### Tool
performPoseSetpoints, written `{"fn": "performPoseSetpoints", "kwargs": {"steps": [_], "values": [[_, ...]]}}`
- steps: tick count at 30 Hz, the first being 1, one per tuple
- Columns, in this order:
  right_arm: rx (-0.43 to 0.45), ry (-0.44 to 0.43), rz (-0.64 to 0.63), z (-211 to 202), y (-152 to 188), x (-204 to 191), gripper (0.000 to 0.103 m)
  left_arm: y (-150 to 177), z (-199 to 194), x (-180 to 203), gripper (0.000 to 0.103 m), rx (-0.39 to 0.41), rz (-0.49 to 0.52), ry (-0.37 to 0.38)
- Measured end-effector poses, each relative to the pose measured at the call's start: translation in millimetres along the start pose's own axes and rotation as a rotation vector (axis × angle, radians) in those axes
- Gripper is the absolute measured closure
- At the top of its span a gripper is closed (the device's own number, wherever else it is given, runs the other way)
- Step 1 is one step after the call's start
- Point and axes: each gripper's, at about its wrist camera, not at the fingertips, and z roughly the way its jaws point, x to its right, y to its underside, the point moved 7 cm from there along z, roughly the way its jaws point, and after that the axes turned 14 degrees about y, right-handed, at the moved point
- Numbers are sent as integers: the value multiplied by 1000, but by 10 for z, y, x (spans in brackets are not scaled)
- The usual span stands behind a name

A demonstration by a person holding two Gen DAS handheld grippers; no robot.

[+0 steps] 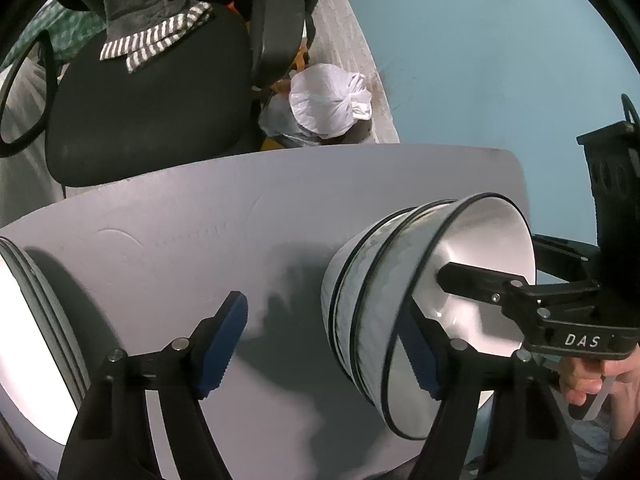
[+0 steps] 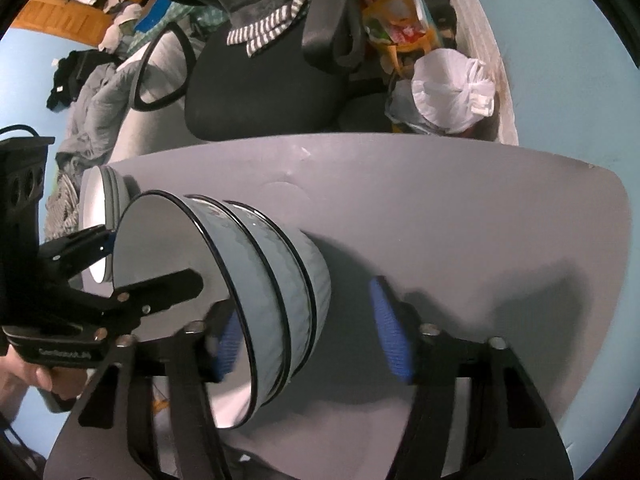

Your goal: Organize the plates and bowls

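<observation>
Blue pads on my left gripper [image 1: 332, 350] spread, right gripper [image 2: 310, 332] straddling top rim unpinched; bowl stack [image 1: 384, 312] on table [image 1: 180, 216], plates [image 1: 36, 304] at 9 o'clock. Seat pads squarely before closing.

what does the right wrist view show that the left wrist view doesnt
Only the right wrist view: wooden shelves, a clothes heap, colourful packets, and the left gripper from outside, one finger inside the top bowl.

Only the left wrist view: the right gripper from outside, one finger inside the same bowl, and the plates close up at the left edge.

Both: the stacked bowls, the grey table, the black chair and a white bag.
</observation>
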Motion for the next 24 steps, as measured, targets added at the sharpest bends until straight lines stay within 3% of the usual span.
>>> {"fn": "performPoseSetpoints", "kwargs": {"steps": [6,14,24], "values": [[-10,-37,-8,1,-17,-39,60,-38,42,12,29,-7,-12,39],[-40,-90,15,24,-24,-56,67,-29,82,60,50,-45,-49,174],[-50,-81,27,26,35,-59,67,100,67,105,65,-107,17,187]]}}
